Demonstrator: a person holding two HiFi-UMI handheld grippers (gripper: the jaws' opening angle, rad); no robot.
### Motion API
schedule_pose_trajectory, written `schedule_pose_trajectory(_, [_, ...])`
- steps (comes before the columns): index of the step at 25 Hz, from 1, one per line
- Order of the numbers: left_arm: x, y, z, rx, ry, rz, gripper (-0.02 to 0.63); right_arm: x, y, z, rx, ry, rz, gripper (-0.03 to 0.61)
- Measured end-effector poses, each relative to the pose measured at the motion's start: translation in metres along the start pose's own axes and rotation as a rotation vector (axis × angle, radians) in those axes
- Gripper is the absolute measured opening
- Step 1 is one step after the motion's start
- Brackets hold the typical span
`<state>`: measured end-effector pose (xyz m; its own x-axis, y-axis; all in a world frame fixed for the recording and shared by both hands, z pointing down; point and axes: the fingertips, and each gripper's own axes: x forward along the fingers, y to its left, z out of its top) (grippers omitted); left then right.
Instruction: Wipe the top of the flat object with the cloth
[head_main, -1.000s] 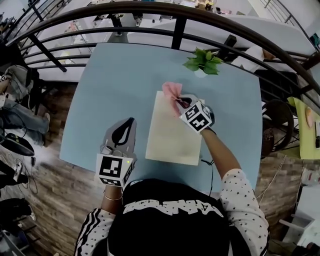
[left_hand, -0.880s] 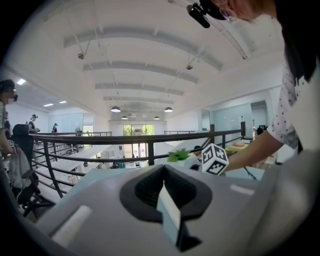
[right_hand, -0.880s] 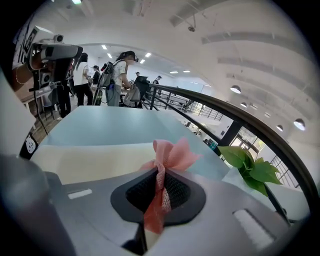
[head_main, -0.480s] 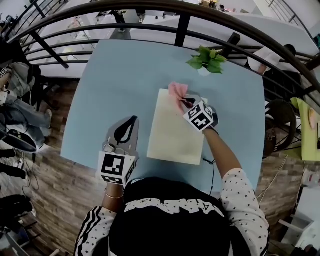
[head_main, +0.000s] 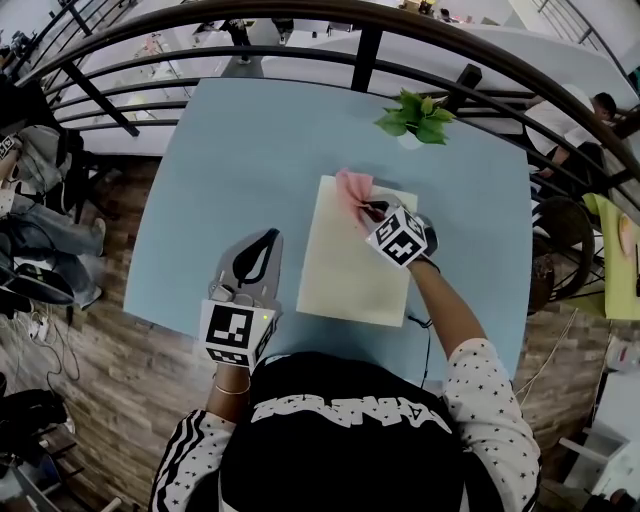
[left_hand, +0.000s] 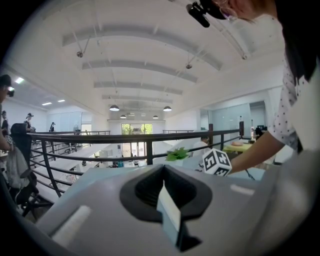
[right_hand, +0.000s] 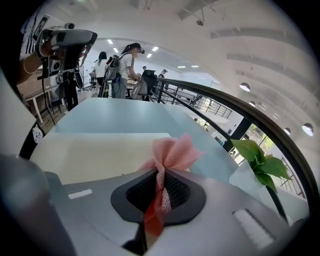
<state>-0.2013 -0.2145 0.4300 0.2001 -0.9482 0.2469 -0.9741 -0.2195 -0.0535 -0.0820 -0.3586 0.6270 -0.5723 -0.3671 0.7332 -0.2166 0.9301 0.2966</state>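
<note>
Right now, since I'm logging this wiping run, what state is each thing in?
cream board: flat on the blue table.
left gripper: shut, empty.
right gripper: shut on the pink cloth.
pink cloth: bunched, at the cream board's far end.
plant: upright.

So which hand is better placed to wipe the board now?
Right. The right tongs are shut on the pink cloth at the far edge of the cream board; the left tongs are shut, empty, beside it.

A pale blue smooth-topped table (head_main: 220, 180) carries a cream flat rectangular board (head_main: 345, 275) lying right of its middle, and a small green leafy plant in a white pot (head_main: 418, 120) standing at its far edge
</note>
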Motion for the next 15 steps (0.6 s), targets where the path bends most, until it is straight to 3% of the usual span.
schedule_pose_trajectory(15, [-0.005, -0.015, 0.008, 0.004, -0.035, -0.051, 0.000, -0.019, 0.038, -0.005, -0.056, 0.025, 0.056, 0.015])
